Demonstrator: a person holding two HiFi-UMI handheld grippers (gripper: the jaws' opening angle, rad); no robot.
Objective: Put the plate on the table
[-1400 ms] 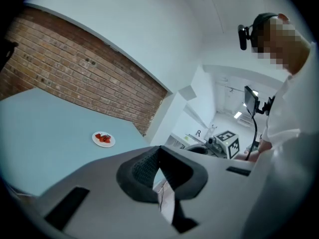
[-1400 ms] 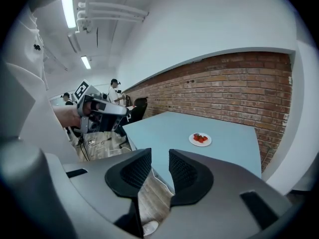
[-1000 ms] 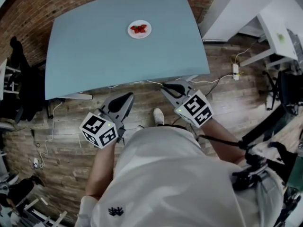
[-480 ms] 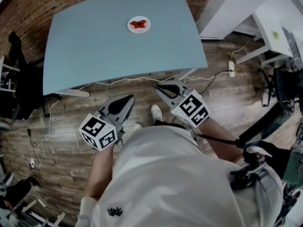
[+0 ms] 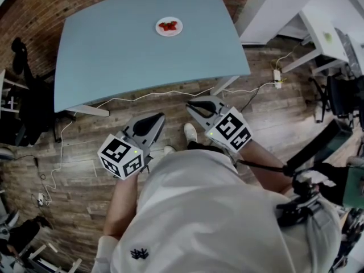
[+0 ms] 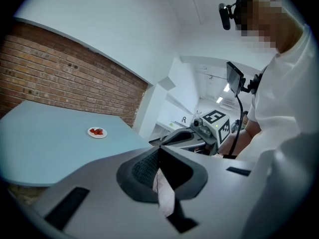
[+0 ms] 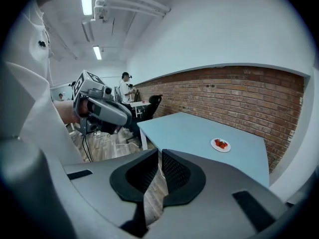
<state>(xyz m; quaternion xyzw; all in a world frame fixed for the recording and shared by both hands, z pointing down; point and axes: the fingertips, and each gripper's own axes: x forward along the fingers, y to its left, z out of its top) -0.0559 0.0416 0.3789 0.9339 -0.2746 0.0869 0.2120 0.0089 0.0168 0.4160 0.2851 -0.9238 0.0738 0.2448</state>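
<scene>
A small white plate [image 5: 169, 26] with red strawberries rests on the far part of the pale blue table [image 5: 125, 56]. It also shows in the left gripper view as the plate [image 6: 97, 132] and in the right gripper view as the plate [image 7: 220, 144]. Both grippers are held close to the person's body over the wooden floor, short of the table's near edge and far from the plate. My left gripper [image 5: 157, 118] [image 6: 158, 151] is shut and empty. My right gripper [image 5: 191, 104] [image 7: 160, 153] has been closing; a narrow slit remains, with nothing in it.
White cables and a power strip [image 5: 277, 77] lie on the wooden floor under the table's near edge. White desks [image 5: 318, 27] stand to the right, a dark chair [image 5: 23, 95] to the left. A brick wall backs the table. The person's shoe [image 5: 190, 134] is between the grippers.
Both grippers and the person have drawn back a little from the table's near edge; more floor shows between them and the table. The plate has stayed in place.
</scene>
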